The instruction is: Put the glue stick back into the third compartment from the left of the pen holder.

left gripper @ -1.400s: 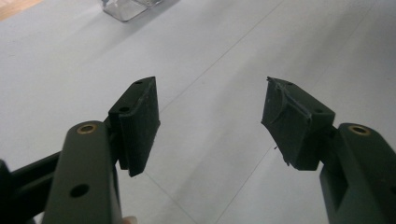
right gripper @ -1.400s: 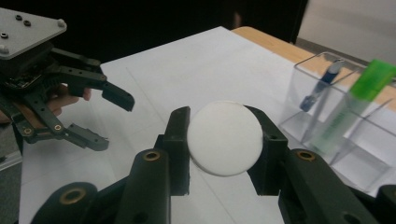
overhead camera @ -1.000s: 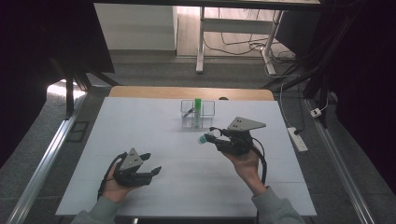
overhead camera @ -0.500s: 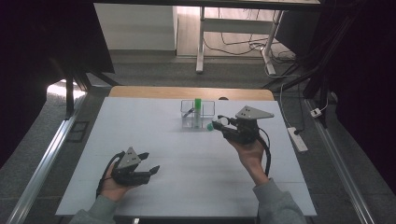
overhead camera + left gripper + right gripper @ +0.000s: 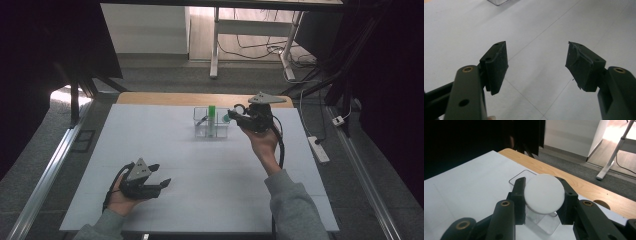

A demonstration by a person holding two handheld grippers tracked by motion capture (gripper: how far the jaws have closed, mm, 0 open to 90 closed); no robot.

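Note:
My right gripper [image 5: 231,116] hovers beside the right end of a clear plastic container [image 5: 200,131] at the table's far middle. Its jaws are shut on a small cylinder [image 5: 226,118] that looks green in the high view. In the right gripper view the cylinder's white round end [image 5: 544,194] faces the camera between the pads of the right gripper [image 5: 544,186], and the container [image 5: 517,177] lies just below it. A green tube [image 5: 212,113] stands upright in the container. My left gripper [image 5: 159,176] rests at the table's near left, open and empty; the left gripper [image 5: 536,65] shows bare table between its jaws.
The white table sheet [image 5: 165,150] ends at a wooden strip [image 5: 160,98] along the far side. A corner of the container [image 5: 499,2] sits at the top of the left gripper view. A power strip [image 5: 319,149] lies on the floor to the right.
The right hand has carried the cylinder away from the person and upward, from the table's middle right to the container's right end. The left hand has stayed put.

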